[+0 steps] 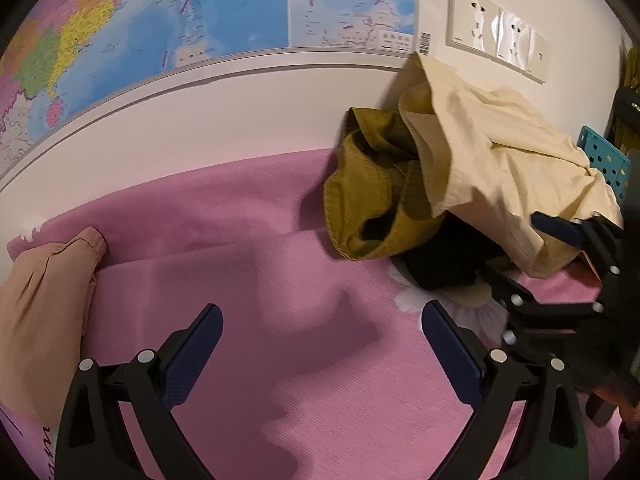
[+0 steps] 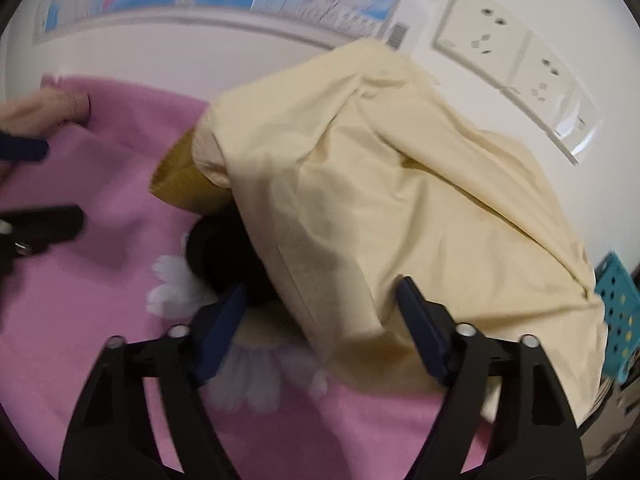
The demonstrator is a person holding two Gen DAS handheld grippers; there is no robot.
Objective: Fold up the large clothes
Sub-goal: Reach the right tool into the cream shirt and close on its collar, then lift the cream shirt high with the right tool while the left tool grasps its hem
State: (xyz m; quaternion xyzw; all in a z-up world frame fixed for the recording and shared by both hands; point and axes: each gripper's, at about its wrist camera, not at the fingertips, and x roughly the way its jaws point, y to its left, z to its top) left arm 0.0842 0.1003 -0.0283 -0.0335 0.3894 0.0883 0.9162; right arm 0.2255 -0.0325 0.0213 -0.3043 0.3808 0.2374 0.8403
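Note:
A cream garment (image 1: 492,152) (image 2: 400,192) lies crumpled on top of a pile against the wall, over an olive-brown garment (image 1: 372,200) (image 2: 180,180) and a black one (image 1: 440,260) (image 2: 224,252). A folded peach garment (image 1: 40,304) (image 2: 44,108) lies at the far left. My left gripper (image 1: 322,320) is open and empty over the pink blanket (image 1: 248,280). My right gripper (image 2: 322,292) is open with its fingers astride the cream garment's lower edge; it also shows in the left wrist view (image 1: 516,244). The left gripper shows at the left edge of the right wrist view (image 2: 36,184).
A pink blanket (image 2: 80,300) with a white flower print (image 2: 176,288) covers the surface. A map (image 1: 160,12) and wall sockets (image 1: 496,28) (image 2: 512,56) are on the wall behind. A teal perforated basket (image 1: 604,152) (image 2: 618,312) stands at the right.

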